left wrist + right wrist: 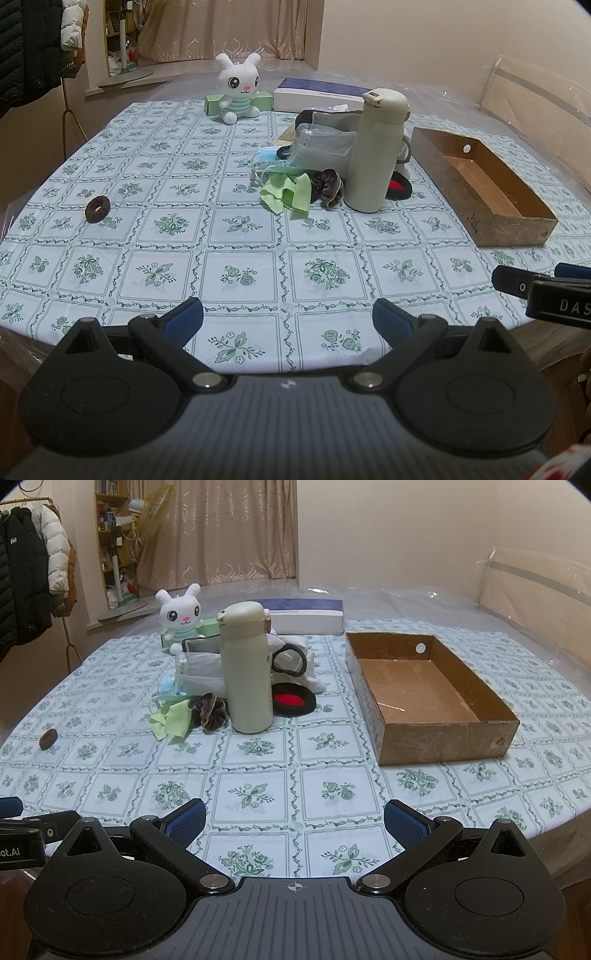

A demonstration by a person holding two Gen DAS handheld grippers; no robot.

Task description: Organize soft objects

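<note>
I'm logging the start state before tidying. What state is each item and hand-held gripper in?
Left hand-held gripper: open, holding nothing.
Right hand-held gripper: open, holding nothing.
Cardboard box: open-topped, nothing inside.
Bottle: upright, lid shut.
Plush rabbit: sitting upright.
Green cloth: crumpled.
Brown hair tie: lying apart from the pile.

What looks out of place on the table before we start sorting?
One small brown hair tie lies alone far left, apart from the soft-item pile heaped around the upright bottle. The cardboard box holds nothing yet. Nothing looks spilled or damaged. Both grippers are open.
</note>
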